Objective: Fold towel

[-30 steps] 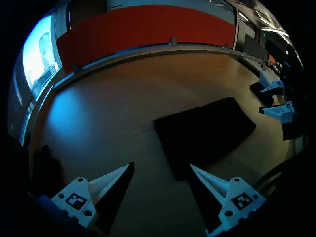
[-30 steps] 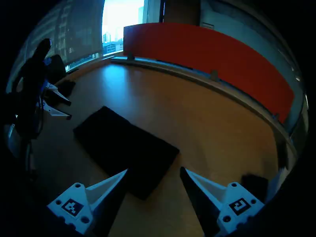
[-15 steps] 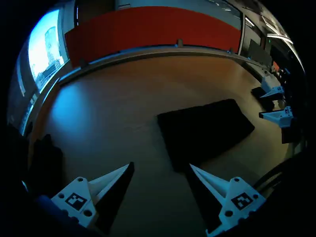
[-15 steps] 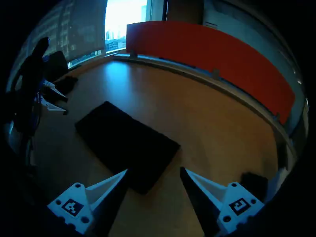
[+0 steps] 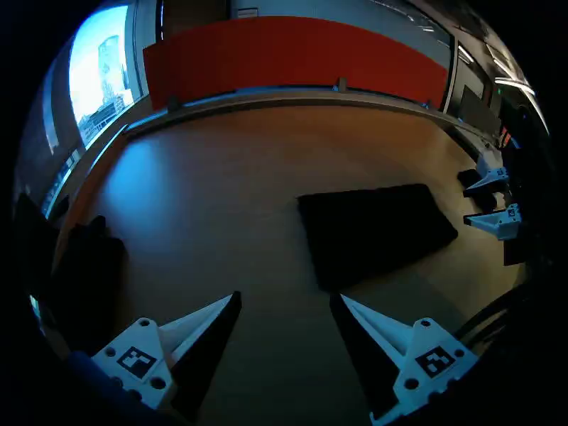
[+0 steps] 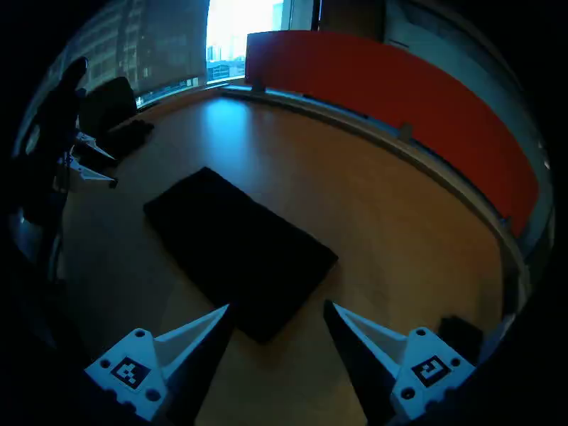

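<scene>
Since a second ago the left tongs have drawn back a little: the near corner of the towel, which sat between their fingers, now lies just ahead of the tips. The right tongs have turned slightly and hang over the opposite short end. Both pairs are spread wide and hold nothing.

The towel lies flat on the wooden tabletop as a dark, tidy rectangle between my two tongs. I cannot tell how many layers it has, because the light is too dim.

That dimness is my main worry. The cloth reads as one black patch, so I could misjudge where its edge is and close on bare wood, or pinch only the top layer and peel it open instead of folding it. The tabletop looks smooth, so a pull from one end would probably drag the whole towel rather than lift a flap. If one pair grips before the other, or nearer the middle, I expect a skewed fold with the corners out of line.
</scene>
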A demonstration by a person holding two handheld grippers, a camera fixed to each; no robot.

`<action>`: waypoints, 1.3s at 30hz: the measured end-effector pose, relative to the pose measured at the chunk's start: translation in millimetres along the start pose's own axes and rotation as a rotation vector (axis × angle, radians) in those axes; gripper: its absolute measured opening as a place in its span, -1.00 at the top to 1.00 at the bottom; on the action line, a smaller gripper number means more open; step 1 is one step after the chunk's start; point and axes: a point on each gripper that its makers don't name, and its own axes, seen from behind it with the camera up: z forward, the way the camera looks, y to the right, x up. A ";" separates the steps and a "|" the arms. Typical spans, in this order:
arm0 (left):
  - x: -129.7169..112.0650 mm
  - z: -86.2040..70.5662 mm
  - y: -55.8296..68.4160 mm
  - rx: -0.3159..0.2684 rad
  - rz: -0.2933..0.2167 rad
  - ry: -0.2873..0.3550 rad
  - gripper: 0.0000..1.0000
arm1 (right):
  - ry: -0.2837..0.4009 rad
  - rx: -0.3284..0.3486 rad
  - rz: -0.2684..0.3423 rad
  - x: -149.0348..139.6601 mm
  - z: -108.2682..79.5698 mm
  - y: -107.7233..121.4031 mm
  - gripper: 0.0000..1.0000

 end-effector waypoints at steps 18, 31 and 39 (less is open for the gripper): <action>-39.9 -29.4 -1.0 0.020 -0.049 -0.017 -0.85 | -0.070 0.071 -0.049 -32.6 14.6 -15.6 -0.67; -63.6 -49.0 -6.9 0.042 -0.082 -0.028 -0.85 | -0.132 0.119 -0.071 -55.8 19.0 -16.5 -0.20; -68.2 -51.4 -9.5 0.047 -0.085 -0.032 -0.85 | -0.142 0.130 -0.075 -57.8 18.6 -16.4 0.22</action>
